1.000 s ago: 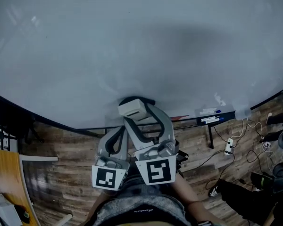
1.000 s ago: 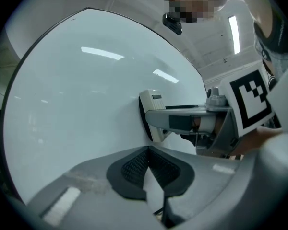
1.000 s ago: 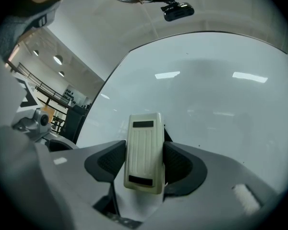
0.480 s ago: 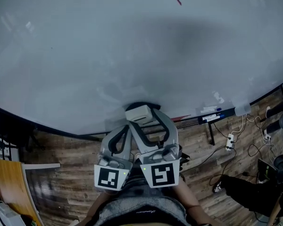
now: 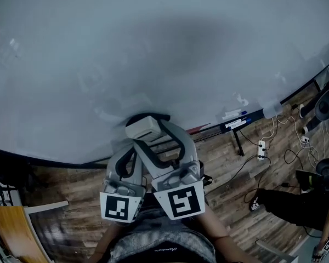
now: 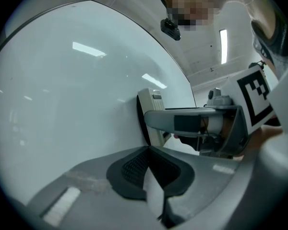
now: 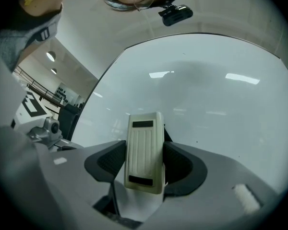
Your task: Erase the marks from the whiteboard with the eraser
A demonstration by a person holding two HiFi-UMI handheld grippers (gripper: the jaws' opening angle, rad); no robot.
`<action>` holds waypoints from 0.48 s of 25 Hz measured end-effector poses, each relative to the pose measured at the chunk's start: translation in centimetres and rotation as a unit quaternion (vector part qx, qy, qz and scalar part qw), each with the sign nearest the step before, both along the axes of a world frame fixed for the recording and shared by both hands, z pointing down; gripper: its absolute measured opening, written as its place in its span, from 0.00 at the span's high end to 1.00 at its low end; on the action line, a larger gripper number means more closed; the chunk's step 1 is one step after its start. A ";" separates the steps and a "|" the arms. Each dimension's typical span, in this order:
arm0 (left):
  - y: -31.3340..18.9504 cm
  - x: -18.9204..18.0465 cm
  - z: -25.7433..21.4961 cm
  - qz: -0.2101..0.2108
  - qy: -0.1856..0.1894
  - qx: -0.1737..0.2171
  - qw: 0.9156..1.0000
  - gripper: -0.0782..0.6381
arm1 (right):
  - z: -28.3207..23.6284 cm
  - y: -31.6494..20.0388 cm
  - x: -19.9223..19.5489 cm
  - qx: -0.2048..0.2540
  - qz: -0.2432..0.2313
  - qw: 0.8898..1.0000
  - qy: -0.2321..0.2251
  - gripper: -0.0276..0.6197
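Between the jaws of the right gripper (image 7: 144, 169) sits the cream eraser (image 7: 145, 147), grasped by its two long sides, its dark felt face against the whiteboard (image 7: 206, 104) directly ahead. Just to its left, the left gripper (image 6: 151, 174) is clenched on nothing, its tips near the same board. Below the board's lower edge lie wooden floor (image 5: 71, 196) and a power strip (image 5: 260, 148).
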State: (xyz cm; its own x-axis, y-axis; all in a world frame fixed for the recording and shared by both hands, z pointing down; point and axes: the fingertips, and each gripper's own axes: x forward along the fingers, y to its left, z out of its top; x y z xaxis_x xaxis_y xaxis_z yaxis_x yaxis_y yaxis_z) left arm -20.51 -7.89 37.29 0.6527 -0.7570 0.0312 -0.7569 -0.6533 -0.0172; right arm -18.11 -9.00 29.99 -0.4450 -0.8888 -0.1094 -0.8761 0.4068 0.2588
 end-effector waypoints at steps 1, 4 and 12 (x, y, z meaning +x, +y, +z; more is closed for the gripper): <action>0.0 0.3 0.0 0.004 -0.003 -0.003 1.000 0.89 | 0.0 0.0 0.1 -0.004 -0.002 1.000 0.000 0.56; 0.3 0.9 0.2 0.015 -0.016 -0.014 1.000 0.89 | 0.3 0.2 0.3 -0.015 0.002 1.000 -0.001 0.56; -0.4 1.9 0.3 -0.026 -0.013 -0.015 0.999 0.89 | 0.3 0.2 1.2 -0.009 -0.014 1.000 -0.010 0.56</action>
State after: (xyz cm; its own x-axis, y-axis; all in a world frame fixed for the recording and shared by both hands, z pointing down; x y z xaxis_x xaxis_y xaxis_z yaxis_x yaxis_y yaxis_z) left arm -18.62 -8.25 37.61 0.6104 -0.7889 0.0714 -0.7900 -0.6129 -0.0176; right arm -16.96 -8.80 30.29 -0.4674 -0.8781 -0.1021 -0.8695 0.4358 0.2327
